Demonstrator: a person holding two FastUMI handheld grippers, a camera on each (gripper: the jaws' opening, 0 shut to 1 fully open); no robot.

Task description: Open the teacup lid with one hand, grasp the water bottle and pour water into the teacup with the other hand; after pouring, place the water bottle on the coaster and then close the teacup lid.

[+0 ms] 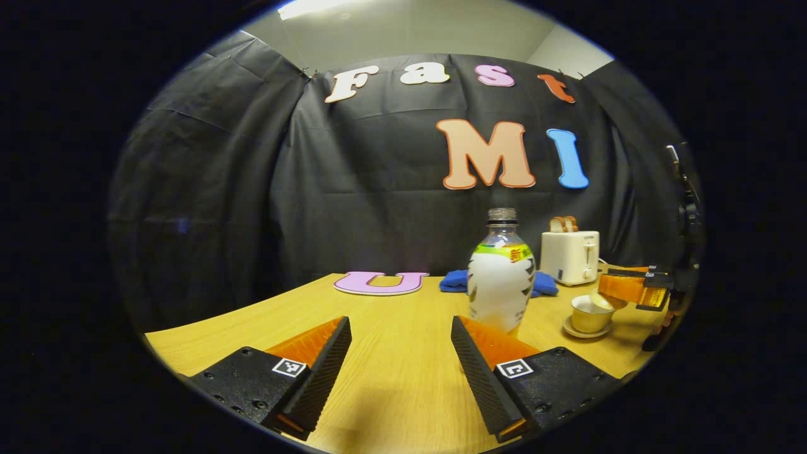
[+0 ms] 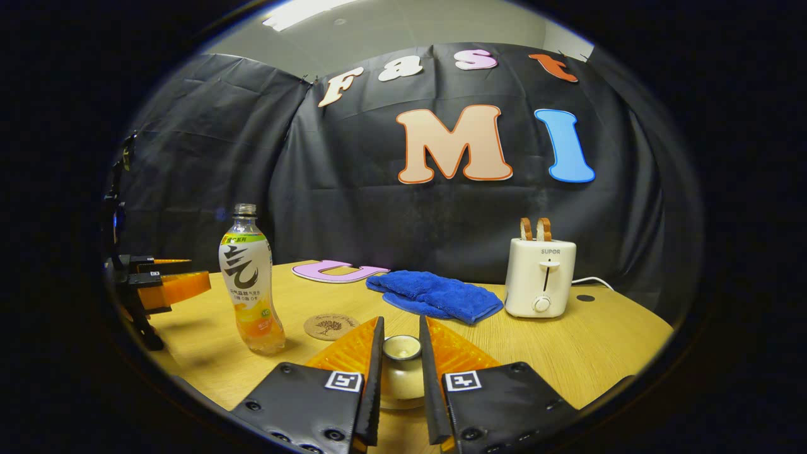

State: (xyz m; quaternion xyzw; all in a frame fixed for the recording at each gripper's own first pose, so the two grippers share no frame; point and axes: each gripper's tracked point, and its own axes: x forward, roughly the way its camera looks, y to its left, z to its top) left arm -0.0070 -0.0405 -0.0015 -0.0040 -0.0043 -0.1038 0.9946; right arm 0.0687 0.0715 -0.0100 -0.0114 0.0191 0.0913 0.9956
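Observation:
A clear water bottle [image 1: 501, 277] with a white and green label stands upright on the wooden table [image 1: 391, 378], just beyond and right of my open left gripper [image 1: 400, 323]. The same bottle [image 2: 251, 284] stands left in the right gripper view, its neck apparently uncapped. A cream teacup [image 1: 589, 315] sits on a saucer to its right. My right gripper [image 2: 400, 320] is shut on the knob of the teacup lid [image 2: 401, 347], which sits tilted over the cup. A round brown coaster [image 2: 330, 326] lies between bottle and cup.
A white toaster [image 2: 540, 277] holding bread stands at the back right, its cord trailing behind. A crumpled blue cloth [image 2: 435, 293] lies mid-table behind the cup. A flat purple cut-out [image 2: 337, 271] rests near the back wall. My left gripper [image 2: 170, 287] hovers left of the bottle.

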